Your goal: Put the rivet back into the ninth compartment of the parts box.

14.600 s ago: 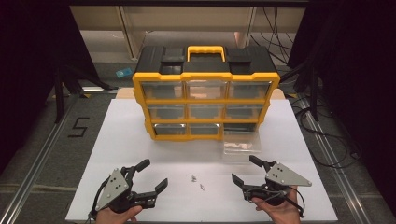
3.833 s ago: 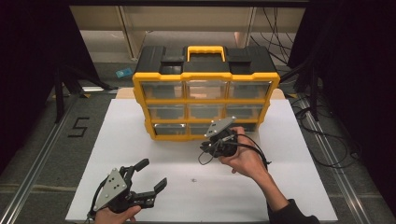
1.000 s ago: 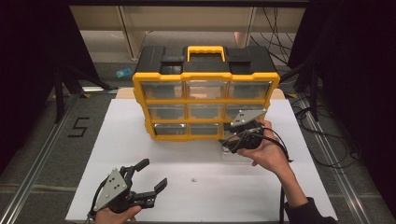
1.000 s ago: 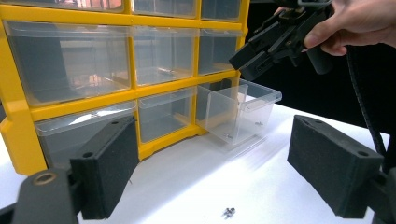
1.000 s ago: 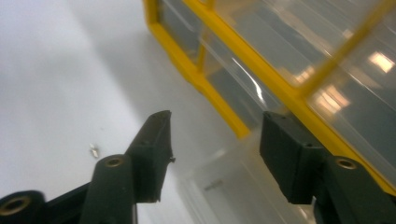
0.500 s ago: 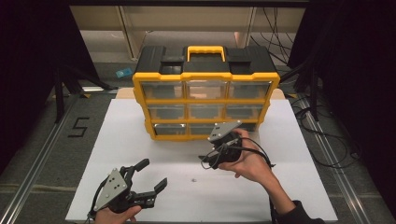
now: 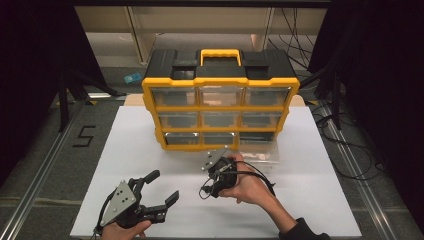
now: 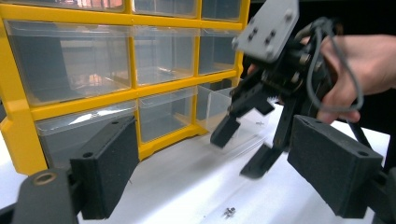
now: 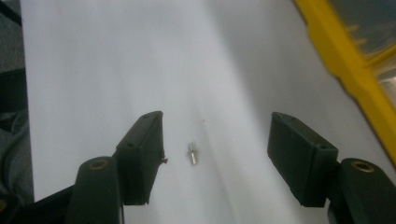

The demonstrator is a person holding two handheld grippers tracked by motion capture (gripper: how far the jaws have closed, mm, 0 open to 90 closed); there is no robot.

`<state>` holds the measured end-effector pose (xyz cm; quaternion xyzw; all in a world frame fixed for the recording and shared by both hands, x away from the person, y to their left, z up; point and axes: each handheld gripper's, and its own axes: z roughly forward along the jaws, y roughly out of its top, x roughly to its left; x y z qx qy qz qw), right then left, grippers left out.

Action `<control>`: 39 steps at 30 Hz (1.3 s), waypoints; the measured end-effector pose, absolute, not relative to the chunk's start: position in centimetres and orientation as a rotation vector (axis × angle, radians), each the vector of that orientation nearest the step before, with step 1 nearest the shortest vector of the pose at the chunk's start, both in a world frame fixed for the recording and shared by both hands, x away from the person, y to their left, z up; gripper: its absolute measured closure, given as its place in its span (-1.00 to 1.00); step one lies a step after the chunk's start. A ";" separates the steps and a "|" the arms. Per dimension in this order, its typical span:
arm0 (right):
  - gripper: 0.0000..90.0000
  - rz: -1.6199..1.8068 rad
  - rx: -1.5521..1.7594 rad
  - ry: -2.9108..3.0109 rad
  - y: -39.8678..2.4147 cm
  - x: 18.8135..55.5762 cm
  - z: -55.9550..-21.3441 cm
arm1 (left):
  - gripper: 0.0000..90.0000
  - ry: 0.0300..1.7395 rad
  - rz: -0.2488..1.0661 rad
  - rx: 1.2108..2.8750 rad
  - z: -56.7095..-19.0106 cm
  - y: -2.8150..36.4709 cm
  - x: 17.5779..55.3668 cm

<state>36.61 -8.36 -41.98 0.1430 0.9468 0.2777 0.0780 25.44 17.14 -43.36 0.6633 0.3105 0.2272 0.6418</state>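
A small metal screw point(image 9: 193, 154) lies on the white table sheet point(image 7: 300, 200); the left gripper view shows the screw point(image 8: 229, 212) too. My right gripper point(image 7: 206, 189) hangs just above it, tilted down toward the front left. Its jaws have just been closing a little, and they stand open either side of the screw without touching it point(image 9: 215, 140). The left gripper view shows this right gripper point(image 8: 241, 150) in a hand before the yellow organizer point(image 8: 135, 93). My left gripper point(image 7: 162, 186) rests open at the front left with nothing between its pads.
The yellow and black drawer organizer point(image 7: 220, 107) stands at the back of the sheet. A clear drawer point(image 7: 257, 150) lies pulled out on the table before its bottom right slot. Dark floor and cables surround the table.
The right hand came away from the bottom right drawer, moving toward the front left and down to the middle of the sheet. The left gripper stayed put.
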 end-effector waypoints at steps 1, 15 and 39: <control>-0.17 0.818 0.442 2.850 -8.3 36.6 -42.2 | -0.65 0.707 0.519 1.513 -43.4 17.2 25.4; -0.06 0.726 0.465 2.927 -7.0 36.8 -44.7 | -0.64 0.707 0.519 1.514 -43.4 17.2 25.4; 0.86 0.645 0.441 2.991 -6.4 36.9 -46.7 | -0.64 0.706 0.517 1.516 -43.4 17.1 25.4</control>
